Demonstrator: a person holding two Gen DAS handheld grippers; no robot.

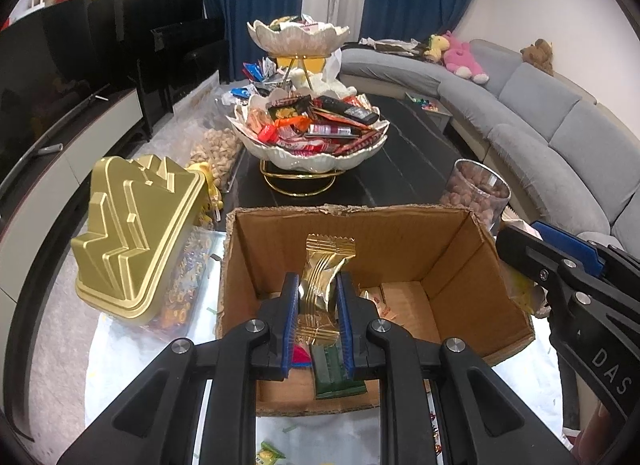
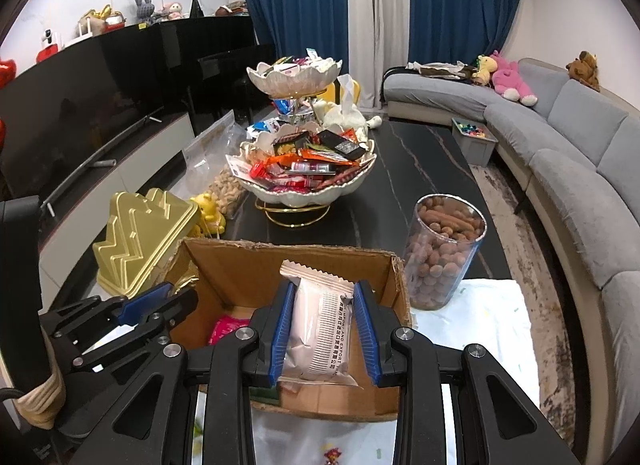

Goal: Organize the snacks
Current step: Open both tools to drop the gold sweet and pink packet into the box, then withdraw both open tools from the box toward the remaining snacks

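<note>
An open cardboard box (image 1: 452,249) (image 2: 240,261) stands at the near end of the table. Over it my left gripper (image 1: 318,289) is shut on a gold snack packet (image 1: 322,281), held upright between the blue pads. My right gripper (image 2: 324,305) is shut on a white snack packet (image 2: 320,329) with printed text, also above the box. Each gripper shows at the edge of the other's view: the right one (image 1: 520,249), the left one (image 2: 176,297). A green packet (image 1: 336,373) and a pink packet (image 2: 228,329) lie on the box floor.
A two-tier shell-shaped bowl stand (image 1: 320,157) (image 2: 304,193) piled with snacks stands mid-table. A gold ridged tin (image 1: 132,233) (image 2: 140,241) sits left of the box, a clear jar of brown nuts (image 2: 444,249) to its right. A bag of peanuts (image 1: 216,153) lies left; a grey sofa (image 2: 560,153) curves right.
</note>
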